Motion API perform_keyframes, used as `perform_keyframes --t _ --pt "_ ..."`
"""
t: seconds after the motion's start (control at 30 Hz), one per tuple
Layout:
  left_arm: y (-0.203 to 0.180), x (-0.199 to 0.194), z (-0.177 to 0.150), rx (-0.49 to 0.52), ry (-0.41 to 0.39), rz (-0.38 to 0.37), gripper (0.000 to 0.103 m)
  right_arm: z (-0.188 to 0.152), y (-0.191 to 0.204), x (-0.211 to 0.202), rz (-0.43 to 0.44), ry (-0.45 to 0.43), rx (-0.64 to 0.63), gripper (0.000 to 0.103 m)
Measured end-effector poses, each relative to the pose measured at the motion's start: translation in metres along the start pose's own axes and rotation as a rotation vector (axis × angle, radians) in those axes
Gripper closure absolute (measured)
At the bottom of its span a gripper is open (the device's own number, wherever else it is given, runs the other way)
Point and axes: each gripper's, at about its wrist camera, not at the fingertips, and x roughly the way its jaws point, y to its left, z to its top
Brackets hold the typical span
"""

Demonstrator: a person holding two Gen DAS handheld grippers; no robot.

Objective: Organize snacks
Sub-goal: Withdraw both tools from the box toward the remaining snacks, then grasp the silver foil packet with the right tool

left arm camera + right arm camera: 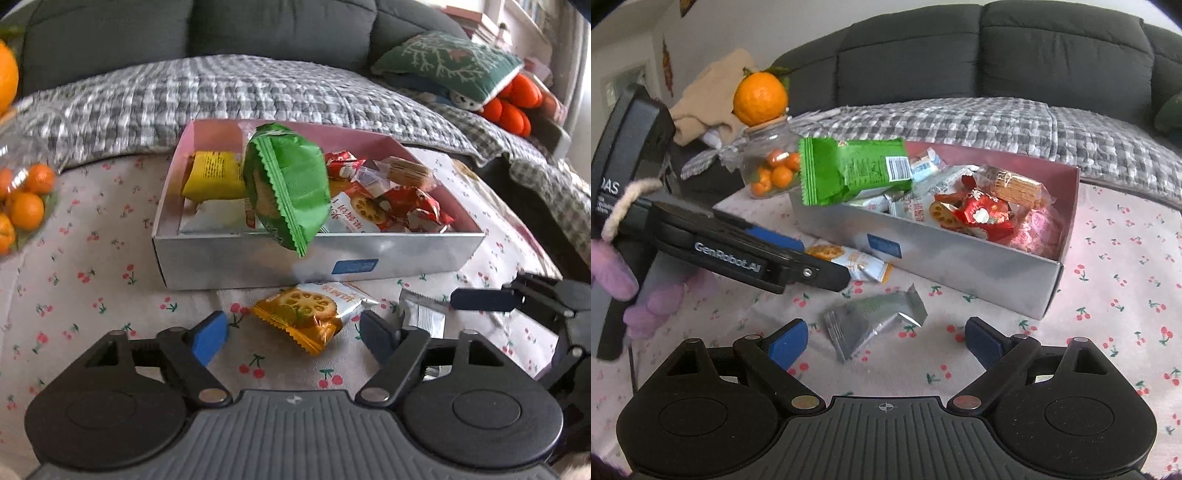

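Note:
A green snack packet [288,184] is in mid-air over the near wall of the silver box [258,262], free of both grippers; it also shows in the right wrist view [849,173]. The box [960,258] holds several snacks. My left gripper [293,336] is open above an orange biscuit packet [310,314] on the cloth. My right gripper [886,343] is open just short of a silver packet [875,321]. The left gripper [798,251] crosses the right wrist view, with the orange packet [860,266] beyond its tips.
A cherry-print cloth [92,295] covers the table. A glass jar of small oranges [772,162] with a big orange [761,98] on top stands at the left. A sofa with a checked blanket [258,85] lies behind the box.

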Motion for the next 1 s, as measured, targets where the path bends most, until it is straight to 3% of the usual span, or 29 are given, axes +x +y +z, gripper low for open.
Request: perform_keyframes --t 0.1,0.17,0.27,0.33,0.47,0.5,0.53,0.57,0.73,0.93,1.0 --pt "0.001 0.001 0.002 -0.015 -0.002 -0.011 0.035 0.001 0.002 0.003 -0.015 0.001 0.006 0.009" --pt "0.0 0.001 0.001 -0.01 0.002 -0.031 0.043 0.002 0.004 0.005 -0.027 -0.001 0.013 0.009" --pt "-0.001 0.0 0.001 -0.003 0.008 -0.035 0.048 0.003 0.007 0.006 -0.047 -0.005 0.019 0.016" --pt "-0.002 -0.001 0.001 -0.002 0.011 -0.035 0.053 0.003 0.007 0.006 -0.072 -0.01 0.02 0.025" --pt "-0.007 -0.002 -0.001 0.035 0.019 -0.03 0.061 0.004 0.005 0.005 -0.121 -0.024 0.034 0.063" --pt "-0.007 -0.002 -0.001 0.036 0.022 -0.029 0.065 0.004 0.003 0.005 -0.121 -0.025 0.039 0.067" --pt "-0.007 -0.003 -0.001 0.037 0.023 -0.032 0.078 0.004 0.0 0.004 -0.12 -0.027 0.044 0.07" --pt "-0.007 -0.002 0.0 0.037 0.032 -0.049 0.078 0.004 -0.004 0.003 -0.115 -0.028 0.053 0.073" --pt "-0.006 -0.007 -0.005 0.053 0.043 -0.052 0.085 0.001 -0.028 -0.007 -0.085 -0.035 0.111 0.076" --pt "0.001 -0.016 -0.01 0.067 0.062 -0.082 0.087 0.0 -0.058 -0.017 -0.13 -0.045 0.216 0.077" --pt "0.003 -0.018 -0.011 0.073 0.072 -0.09 0.087 0.0 -0.065 -0.02 -0.127 -0.05 0.247 0.073"
